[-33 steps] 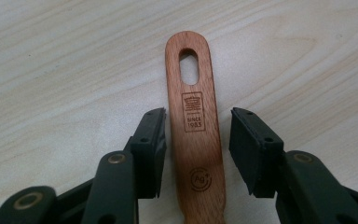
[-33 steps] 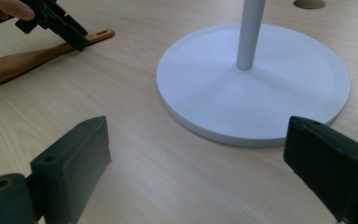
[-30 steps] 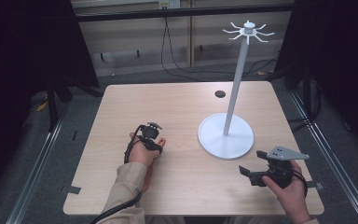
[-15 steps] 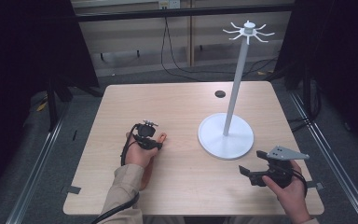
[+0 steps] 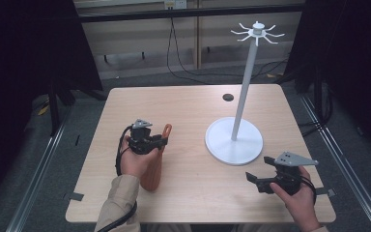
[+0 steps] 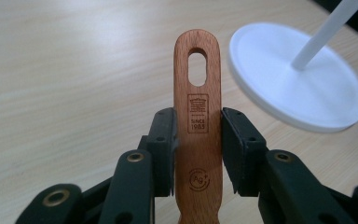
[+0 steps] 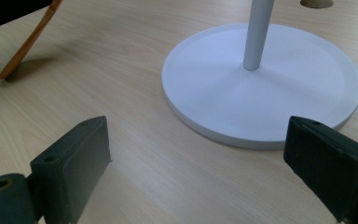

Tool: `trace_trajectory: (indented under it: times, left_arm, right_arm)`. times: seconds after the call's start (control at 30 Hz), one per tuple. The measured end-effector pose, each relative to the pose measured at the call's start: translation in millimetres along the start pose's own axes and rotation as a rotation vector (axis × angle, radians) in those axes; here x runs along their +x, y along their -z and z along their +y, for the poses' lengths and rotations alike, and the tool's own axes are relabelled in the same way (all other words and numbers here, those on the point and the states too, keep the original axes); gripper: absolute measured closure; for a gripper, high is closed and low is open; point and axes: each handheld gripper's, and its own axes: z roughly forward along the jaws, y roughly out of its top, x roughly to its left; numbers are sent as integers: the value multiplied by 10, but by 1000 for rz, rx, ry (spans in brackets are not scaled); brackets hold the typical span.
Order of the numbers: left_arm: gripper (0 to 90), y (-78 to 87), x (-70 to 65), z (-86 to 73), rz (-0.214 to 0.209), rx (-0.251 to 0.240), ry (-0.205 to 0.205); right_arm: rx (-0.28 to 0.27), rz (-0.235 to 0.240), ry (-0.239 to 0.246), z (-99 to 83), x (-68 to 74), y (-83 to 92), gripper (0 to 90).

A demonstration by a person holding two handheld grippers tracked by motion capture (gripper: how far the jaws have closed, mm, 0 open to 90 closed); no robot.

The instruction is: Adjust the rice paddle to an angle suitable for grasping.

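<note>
Since a second ago, the left gripper [image 5: 149, 140] has raised a wooden spatula [image 6: 198, 135] off the table [image 5: 183, 111], fingers clamped on its handle (slotted end forward, probably for hanging). Rightward stands the white hook stand [image 5: 234, 140]; the right gripper [image 5: 265, 180] waits, fingers apart.

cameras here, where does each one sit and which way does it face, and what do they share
High view: above the person's side of the table, looking forward and down; both forearms, left gripper and right gripper enter from below.
Left gripper view: on the left gripper, looking along its jaws clamped on the wooden spatula.
Right gripper view: on the right gripper, looking between its spread jaws.
Shared: all show the white stand and the spatula.
</note>
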Motion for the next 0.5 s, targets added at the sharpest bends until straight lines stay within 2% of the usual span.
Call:
trace_trajectory:
  times: [0.27,0.5]
  left_arm:
    - [664,204,-69,-7,-52,-117,-6]
    - [664,317,-135,-33,-92,-218,-12]
  right_arm:
    - [-4,12,7,3,35,-21,63]
    - [-14,26,23,15,78,-54,63]
